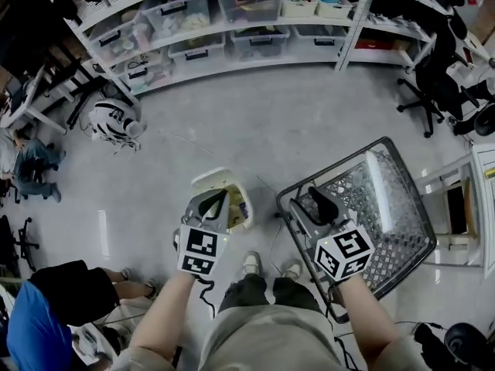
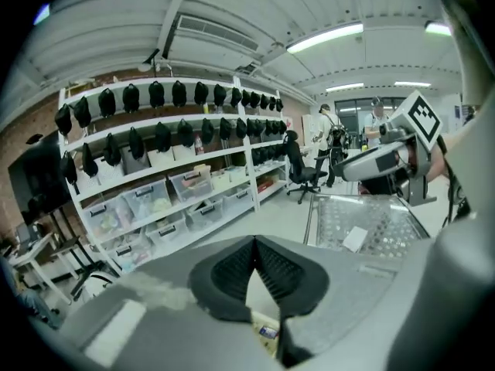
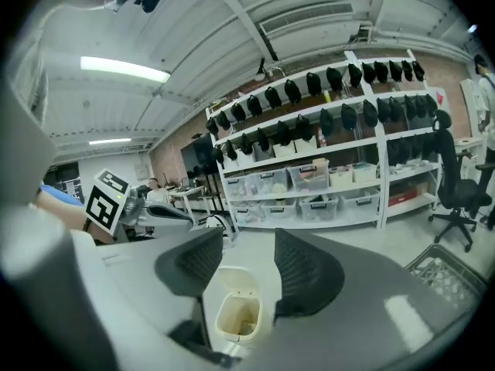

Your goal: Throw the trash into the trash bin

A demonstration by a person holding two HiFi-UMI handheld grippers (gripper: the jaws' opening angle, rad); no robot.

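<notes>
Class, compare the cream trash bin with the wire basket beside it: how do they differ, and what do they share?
The trash bin is cream with solid walls; the wire basket is grey open mesh. The trash bin is clearly smaller than the wire basket. The trash bin has a lid, flipped up; the wire basket shows none. Both are open-topped containers near the person's feet.

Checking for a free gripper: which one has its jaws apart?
The right gripper: its jaws stand apart and empty; the left gripper has its tips together.
</notes>
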